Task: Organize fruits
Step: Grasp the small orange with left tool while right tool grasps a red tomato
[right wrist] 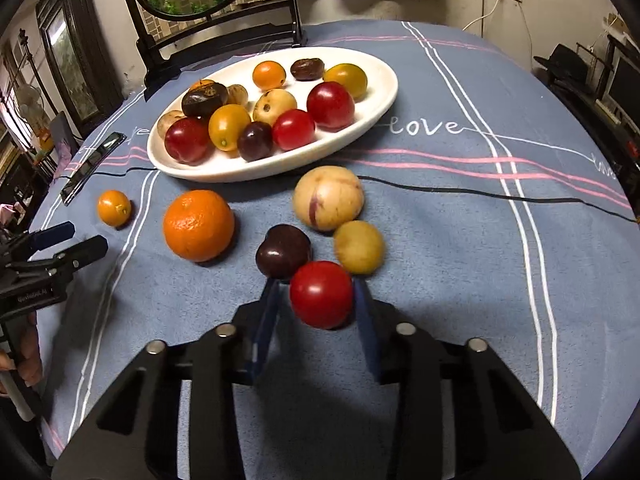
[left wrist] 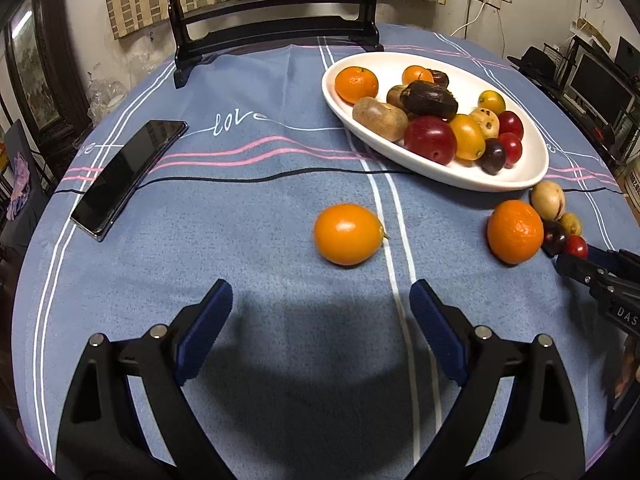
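Round table under blue striped tablecloth [left wrist: 280, 208], white oval dish [left wrist: 532, 168] of fruit, black phone [left wrist: 128, 176], dark mirror stand [left wrist: 276, 36], thin black cable [right wrist: 480, 196], loose kumquat [left wrist: 347, 234], tangerine [right wrist: 199, 225], pale melon [right wrist: 328, 198], dark plum [right wrist: 282, 250], yellowish fruit [right wrist: 359, 247], red tomato [right wrist: 321, 294].

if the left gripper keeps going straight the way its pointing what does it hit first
Most likely the small orange fruit, lying alone on the tablecloth ahead of the open left gripper. Nothing shows between them, though depth is hard to judge.

You get warm indoor light from above: both black two-finger grippers throw soft dark shadows on the blue striped tablecloth [left wrist: 280, 200] toward six o'clock. Fisheye bending curves the edges; corners go black.
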